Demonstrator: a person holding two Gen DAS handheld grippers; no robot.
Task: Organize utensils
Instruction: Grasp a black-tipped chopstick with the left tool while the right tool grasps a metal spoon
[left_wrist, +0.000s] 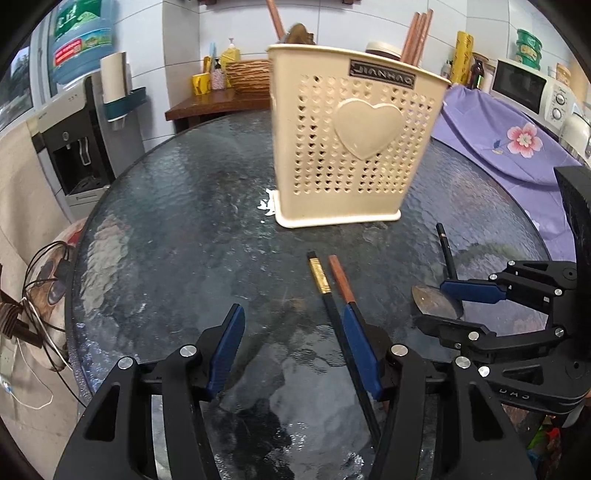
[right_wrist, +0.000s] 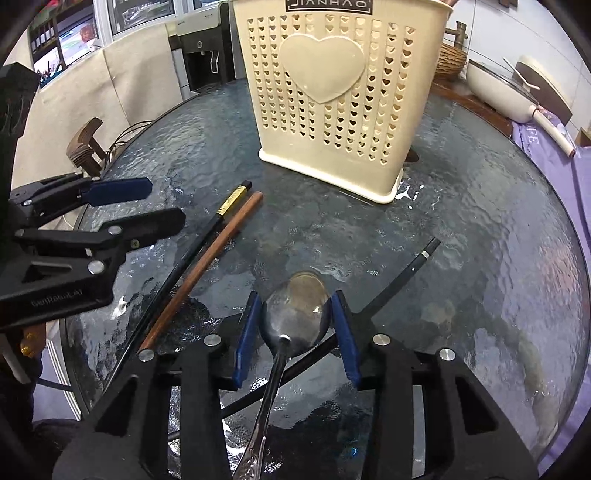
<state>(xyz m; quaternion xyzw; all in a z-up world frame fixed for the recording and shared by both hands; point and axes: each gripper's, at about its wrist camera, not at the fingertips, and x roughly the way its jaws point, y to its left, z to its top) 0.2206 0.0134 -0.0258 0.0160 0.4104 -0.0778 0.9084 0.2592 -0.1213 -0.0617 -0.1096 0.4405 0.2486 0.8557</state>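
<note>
A cream holder (left_wrist: 354, 147) with heart-shaped perforations, a black gold-banded chopstick (left_wrist: 325, 291), and a reddish-brown chopstick (right_wrist: 207, 262).

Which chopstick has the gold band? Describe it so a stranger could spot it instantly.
Start at the cream heart-patterned utensil holder on the round glass table. In front of it lie two chopsticks side by side; take the black chopstick. Its gold band near the holder end sets it apart from the plain reddish-brown chopstick.

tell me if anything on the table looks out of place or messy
Three chopsticks lie loose and mismatched on the glass table: a black gold-banded one, a brown one, and a black one crossing under the spoon. White bits sit by the holder.
</note>
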